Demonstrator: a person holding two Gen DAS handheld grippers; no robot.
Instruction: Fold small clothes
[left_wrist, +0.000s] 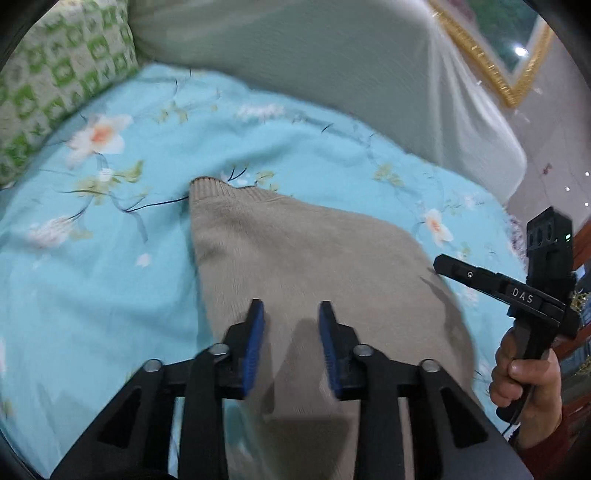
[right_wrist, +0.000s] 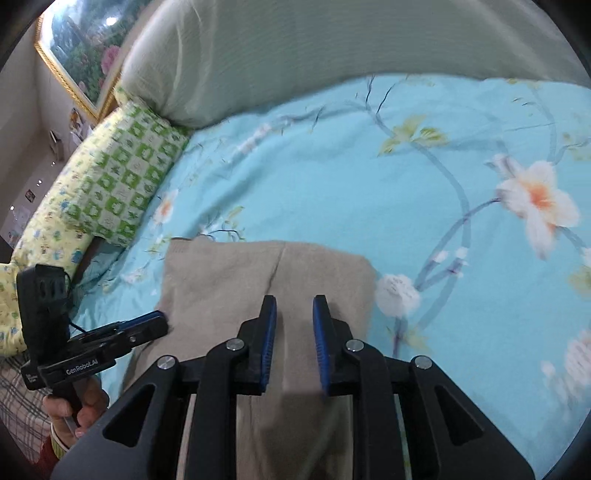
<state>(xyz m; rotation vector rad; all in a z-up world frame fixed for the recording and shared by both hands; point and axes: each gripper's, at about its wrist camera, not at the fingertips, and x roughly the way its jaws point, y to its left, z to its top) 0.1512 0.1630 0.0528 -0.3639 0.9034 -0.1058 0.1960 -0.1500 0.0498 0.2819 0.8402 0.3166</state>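
The person is hovering both the left gripper (left_wrist: 291, 314) and the right gripper (right_wrist: 294, 308), jaws parted and empty, over the beige knit garment (left_wrist: 295, 251) lying half-folded on the bed (left_wrist: 110, 221), seemingly needing an edge grasp next.

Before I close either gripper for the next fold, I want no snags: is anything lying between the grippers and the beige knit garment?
Nothing visible. The left gripper and right gripper both hang directly over the beige knit garment, jaws apart with only its fabric showing between them. It lies alone on the floral bedsheet.
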